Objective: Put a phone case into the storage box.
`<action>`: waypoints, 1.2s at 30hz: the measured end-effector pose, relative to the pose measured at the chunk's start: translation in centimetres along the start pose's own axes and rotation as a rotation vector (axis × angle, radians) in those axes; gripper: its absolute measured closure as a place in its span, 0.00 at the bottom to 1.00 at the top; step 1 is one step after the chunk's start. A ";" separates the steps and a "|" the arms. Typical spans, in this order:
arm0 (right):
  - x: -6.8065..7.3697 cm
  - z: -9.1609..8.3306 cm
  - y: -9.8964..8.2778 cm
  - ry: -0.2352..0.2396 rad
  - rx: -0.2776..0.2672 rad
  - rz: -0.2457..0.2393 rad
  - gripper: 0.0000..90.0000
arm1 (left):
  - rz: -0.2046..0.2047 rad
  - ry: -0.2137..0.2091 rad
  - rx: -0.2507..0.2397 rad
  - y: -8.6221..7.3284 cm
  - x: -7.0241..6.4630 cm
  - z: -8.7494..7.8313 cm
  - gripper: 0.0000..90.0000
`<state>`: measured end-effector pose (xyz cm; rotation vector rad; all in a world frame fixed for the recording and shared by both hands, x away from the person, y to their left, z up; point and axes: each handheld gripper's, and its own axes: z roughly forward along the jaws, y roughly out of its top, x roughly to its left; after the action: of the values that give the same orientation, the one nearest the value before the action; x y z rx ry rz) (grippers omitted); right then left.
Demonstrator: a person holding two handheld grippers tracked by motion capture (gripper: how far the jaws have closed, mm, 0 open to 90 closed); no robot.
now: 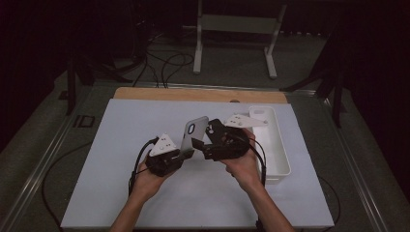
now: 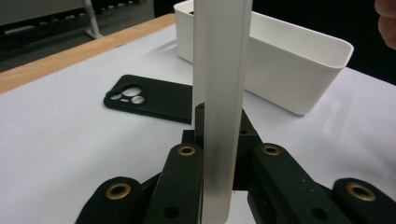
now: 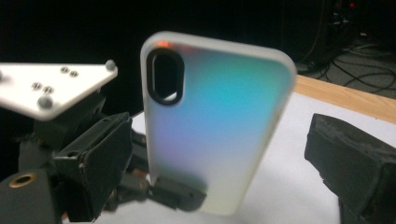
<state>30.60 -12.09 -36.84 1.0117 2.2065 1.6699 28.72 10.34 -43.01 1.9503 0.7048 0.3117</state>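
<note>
Near the middle of the high view, the left claw (image 1: 180,155) was clamped on the lower edge of a frosted, iridescent plastic phone case (image 1: 193,134), holding it upright above the white desk (image 1: 121,145). The right claw (image 1: 203,137) stood wide beside it, pads off the case. To finish the handover well, I judged the right claw should close squarely on the case's free edge before the left let go. A matte black phone case (image 2: 149,96) lay flat near the long white plastic bin (image 1: 276,145).

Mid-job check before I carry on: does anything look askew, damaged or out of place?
Nothing stands out. The frosted phone case stands upright and intact, clamped in the left hand-held gripper. The black case lies flat on the table beside the white bin, which sits upright.
</note>
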 end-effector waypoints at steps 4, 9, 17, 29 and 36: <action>0.2 0.6 0.2 -0.003 -0.006 0.025 0.12 | 0.014 0.002 0.012 -0.1 -0.6 0.6 0.96; 0.3 0.9 0.3 -0.038 -0.008 0.052 0.16 | 0.039 0.007 0.030 -0.2 -1.3 1.2 0.96; 0.6 1.0 0.1 -0.051 -0.012 0.022 0.19 | 0.040 0.008 0.049 -0.2 -1.6 1.6 0.95; 0.3 0.9 -0.1 -0.064 -0.004 0.017 0.19 | 0.010 0.044 0.005 0.0 -1.1 0.5 0.23; 0.0 0.8 0.0 -0.079 0.003 0.003 0.19 | -0.027 0.138 -0.033 -0.8 0.1 -1.3 0.05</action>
<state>30.96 -11.48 -37.09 1.0633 2.1591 1.6000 27.85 11.60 -43.14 1.8995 0.8094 0.4413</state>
